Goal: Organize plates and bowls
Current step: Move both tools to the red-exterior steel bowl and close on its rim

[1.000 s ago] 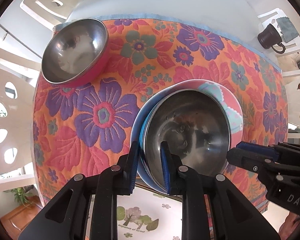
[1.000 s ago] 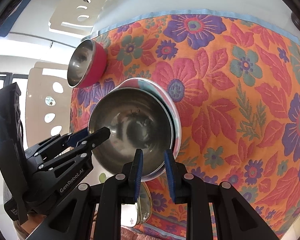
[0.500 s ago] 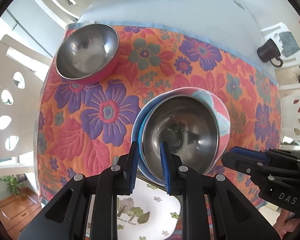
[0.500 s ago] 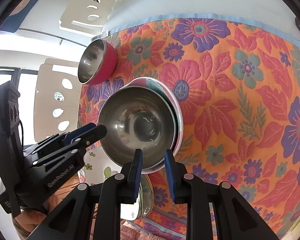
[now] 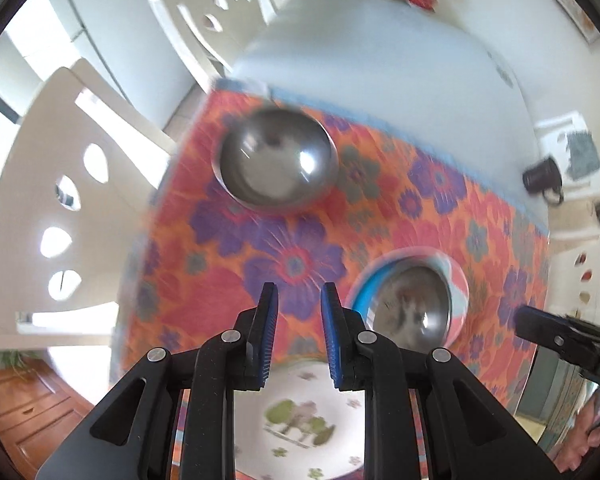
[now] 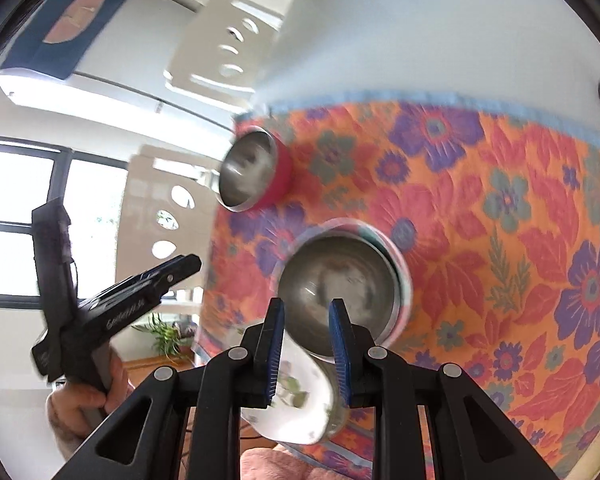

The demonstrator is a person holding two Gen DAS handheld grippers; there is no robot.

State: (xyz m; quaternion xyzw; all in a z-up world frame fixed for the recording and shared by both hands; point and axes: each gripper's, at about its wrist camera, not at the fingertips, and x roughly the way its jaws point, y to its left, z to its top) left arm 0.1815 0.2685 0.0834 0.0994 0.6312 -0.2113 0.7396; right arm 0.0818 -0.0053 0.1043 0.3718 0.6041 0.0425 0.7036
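Bowls of steel number two, plates two, hand-held grippers two. The left gripper (image 5: 296, 336) has its blue-padded jaws drawn near together with only a narrow gap, and nothing is between them or touching them. It hangs above the floral cloth (image 5: 380, 208) near that cloth's near edge. The right gripper (image 6: 306, 344) is closed down in the same way, empty, above the same edge. A hand (image 6: 80, 400) grips the left tool's handle off the cloth's left side.

Just under both grippers, at the near edge, lies a white plate (image 5: 300, 416) printed with green trees. A shiny steel rim shows beside it in the right wrist view, but what that belongs to cannot be told.

Further in sits one steel bowl (image 5: 410, 308), resting inside a pink and blue plate (image 5: 456, 280), right of the cloth's middle. The other steel bowl (image 5: 274, 162), red on the outside, stands alone at the cloth's far left corner, well apart from the first.

Beyond the cloth's far edge, the bare white table (image 5: 380, 60) carries one black mug (image 5: 540, 178) towards its right edge. Two white chairs with cut-out backs stand along the left side.
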